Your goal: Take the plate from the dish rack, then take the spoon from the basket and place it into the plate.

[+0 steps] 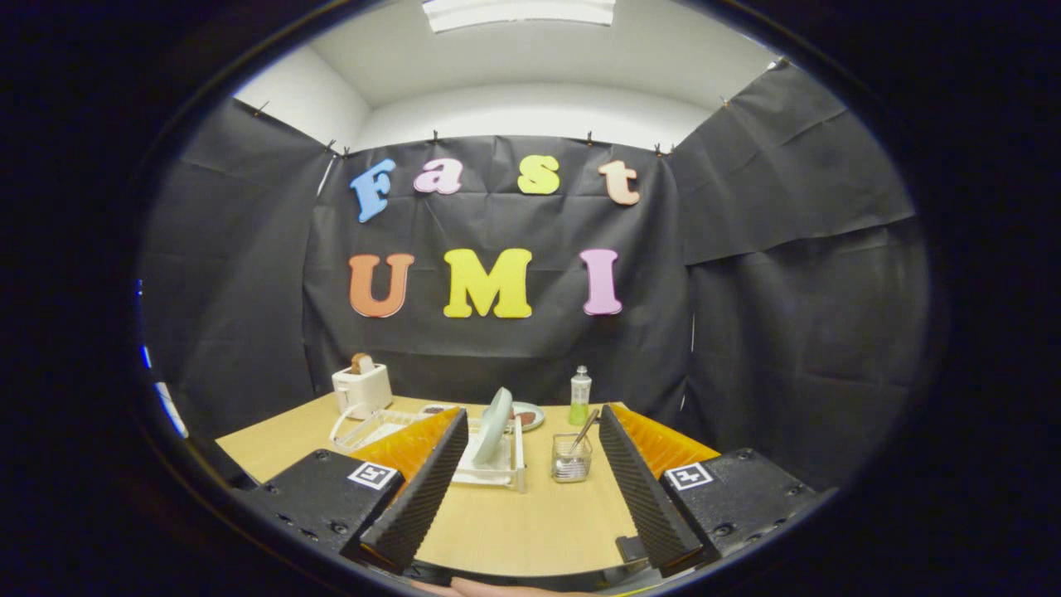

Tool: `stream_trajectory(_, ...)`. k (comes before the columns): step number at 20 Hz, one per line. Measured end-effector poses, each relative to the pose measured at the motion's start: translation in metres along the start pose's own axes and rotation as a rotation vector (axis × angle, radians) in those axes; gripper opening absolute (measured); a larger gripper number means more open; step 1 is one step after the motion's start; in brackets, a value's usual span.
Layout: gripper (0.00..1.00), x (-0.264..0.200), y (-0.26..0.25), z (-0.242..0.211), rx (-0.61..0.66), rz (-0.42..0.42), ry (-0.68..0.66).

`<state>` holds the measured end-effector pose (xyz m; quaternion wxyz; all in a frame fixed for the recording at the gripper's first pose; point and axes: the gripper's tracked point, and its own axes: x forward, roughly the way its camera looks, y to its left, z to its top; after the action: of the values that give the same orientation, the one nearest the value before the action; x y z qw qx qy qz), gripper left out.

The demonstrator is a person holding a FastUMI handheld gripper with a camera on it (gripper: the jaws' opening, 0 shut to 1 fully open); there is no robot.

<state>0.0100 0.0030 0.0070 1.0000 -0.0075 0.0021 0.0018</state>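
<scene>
From my gripper view, my gripper (530, 431) hangs above the near part of the wooden table (514, 522) with its fingers spread wide and nothing between them but bare tabletop.

Beyond the fingertips, closer to my left finger, the dish rack (497, 468) sits on the table, and the plate (496, 425) stands in it on edge, nearly upright and leaning a little. I see it almost edge-on, so its long axis runs up and down.

Just beside the rack, toward my right finger, is the small wire basket (571, 458). The spoon (583, 432) stands in it, handle pointing up and tilted toward my right finger, its bowl end down inside the basket.

Farther back are a white toaster (362, 388), a small dish (527, 415) behind the rack, and a bottle (580, 396) of green liquid.
</scene>
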Motion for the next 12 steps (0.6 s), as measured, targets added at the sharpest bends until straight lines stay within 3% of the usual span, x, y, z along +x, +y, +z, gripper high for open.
stream_trajectory(5, 1.00, 0.014, -0.002, 0.000, -0.012, -0.015, 0.014)
stream_trajectory(12, 1.00, 0.082, 0.003, 0.018, -0.032, -0.006, 0.108)
